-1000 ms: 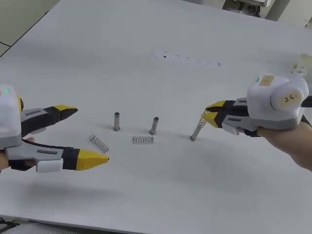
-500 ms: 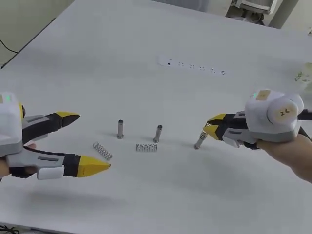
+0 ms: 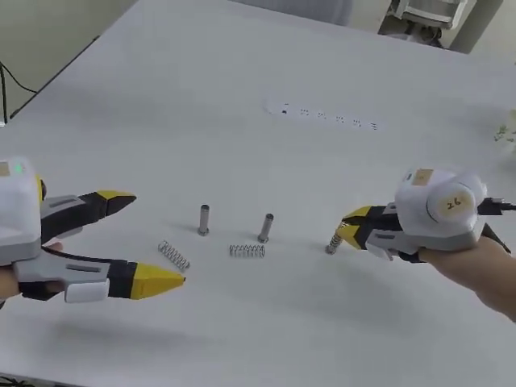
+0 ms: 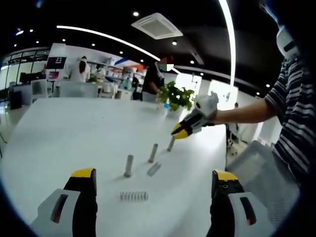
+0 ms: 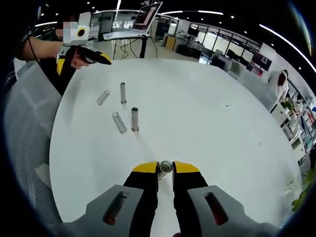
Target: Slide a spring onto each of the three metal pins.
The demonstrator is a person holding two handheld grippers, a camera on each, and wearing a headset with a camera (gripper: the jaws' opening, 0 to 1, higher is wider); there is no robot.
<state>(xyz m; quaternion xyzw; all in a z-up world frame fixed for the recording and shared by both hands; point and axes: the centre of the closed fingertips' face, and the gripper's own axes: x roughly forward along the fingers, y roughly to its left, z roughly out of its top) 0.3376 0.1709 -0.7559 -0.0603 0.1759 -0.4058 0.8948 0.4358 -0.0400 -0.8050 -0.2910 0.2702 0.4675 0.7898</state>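
The three metal pins stand in a row parallel to the near edge of the bench (image 3: 242, 81), in its near half. The left pin (image 3: 204, 219) and the middle pin (image 3: 266, 227) are upright and bare. The right pin (image 3: 330, 247) leans with its top toward the right edge, and the mounted spring (image 5: 166, 167) sits on its upper end. The right hand-held gripper (image 3: 346, 227) points toward the left edge, jaws clamped on the mounted spring. The first loose spring (image 3: 247, 251) lies parallel to the near edge, just in front of the middle pin. The second loose spring (image 3: 173, 255) lies diagonally, near the left pin. The left hand-held gripper (image 3: 153, 238) hovers beside it, jaws wide apart. Bare surface extends toward the far edge.
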